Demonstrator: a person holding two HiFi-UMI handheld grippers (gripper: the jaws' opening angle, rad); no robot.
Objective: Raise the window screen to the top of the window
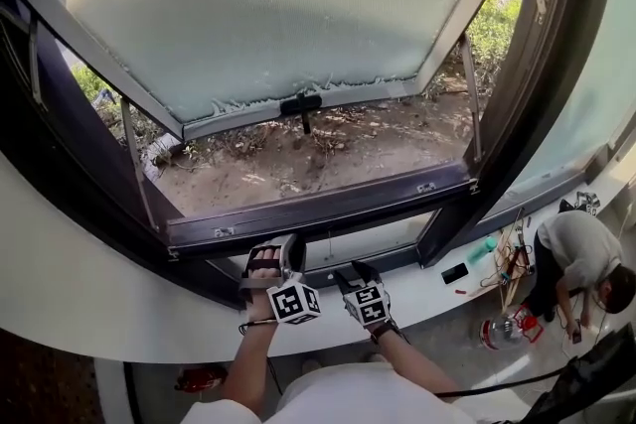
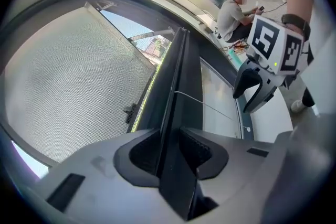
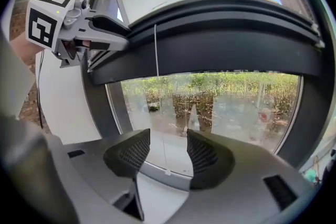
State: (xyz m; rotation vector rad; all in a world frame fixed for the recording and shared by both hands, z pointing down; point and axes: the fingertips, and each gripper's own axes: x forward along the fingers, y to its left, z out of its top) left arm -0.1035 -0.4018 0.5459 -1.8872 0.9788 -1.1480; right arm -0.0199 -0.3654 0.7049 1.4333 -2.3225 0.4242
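Closest to me is my left gripper [image 2: 168,153]: its jaws are closed on a thin dark bar [image 2: 170,107], which I take for the bottom bar of the screen [image 2: 68,86]. I hold it there because this edge looks like the part that I can push up. The grey mesh stretches above it, so the screen is down, with its bar low in the window [image 1: 502,104] and far from the top.

My right gripper [image 3: 168,152] is near, below the bar, with jaws wide apart and holding nothing. A thin cord [image 3: 155,60] hangs from the bar beyond them. I think this gripper is free so that it can take the bar too.

Outside, the pane [image 1: 278,5] is swung outward over bare soil [image 1: 328,154]. Under the window runs a white surface [image 1: 89,303] with a phone [image 1: 455,273] on it. At the right a person [image 1: 581,253] sits on the floor [image 1: 467,333].
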